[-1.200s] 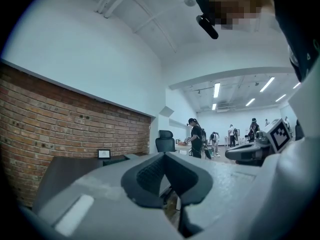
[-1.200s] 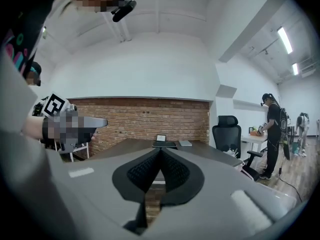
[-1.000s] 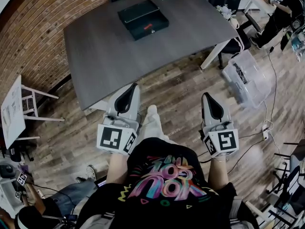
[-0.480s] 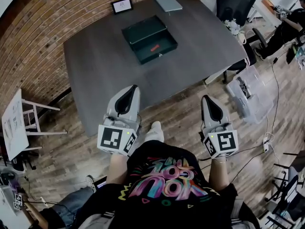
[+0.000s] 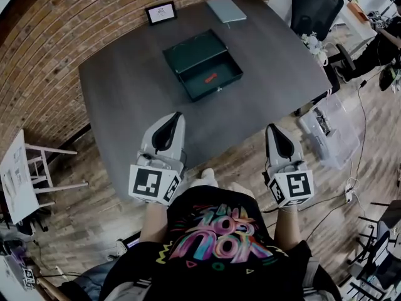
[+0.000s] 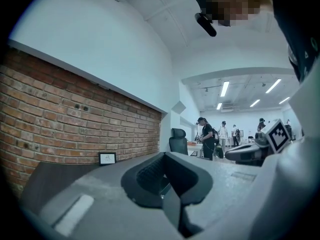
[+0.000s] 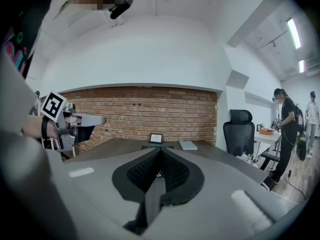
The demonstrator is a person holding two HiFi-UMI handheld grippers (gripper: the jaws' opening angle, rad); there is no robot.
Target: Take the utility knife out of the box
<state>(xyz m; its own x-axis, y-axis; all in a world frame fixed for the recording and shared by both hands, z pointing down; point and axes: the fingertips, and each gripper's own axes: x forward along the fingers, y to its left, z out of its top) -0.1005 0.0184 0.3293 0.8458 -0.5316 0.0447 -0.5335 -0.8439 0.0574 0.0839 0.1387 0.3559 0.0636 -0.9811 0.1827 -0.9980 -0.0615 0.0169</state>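
Note:
A dark green box (image 5: 202,64) lies open on the grey table (image 5: 125,86), and inside it is a small orange-red utility knife (image 5: 210,77). My left gripper (image 5: 178,114) hovers over the table's near edge, well short of the box. It is shut with nothing in it. My right gripper (image 5: 270,126) is at the table's near right corner, also shut and holding nothing. In the right gripper view the box (image 7: 167,146) shows low and far beyond the closed jaws. In the left gripper view only the tabletop and brick wall lie ahead.
A small framed picture (image 5: 160,12) and a grey notebook (image 5: 226,9) lie at the table's far edge. A black office chair (image 5: 316,5) and a clear plastic bin (image 5: 330,130) stand to the right, a white stand (image 5: 25,162) to the left. People stand far off on the right.
The table and box have come nearer and lower in the head view as I walked up. The knife inside the box has come into sight. Both grippers stay shut.

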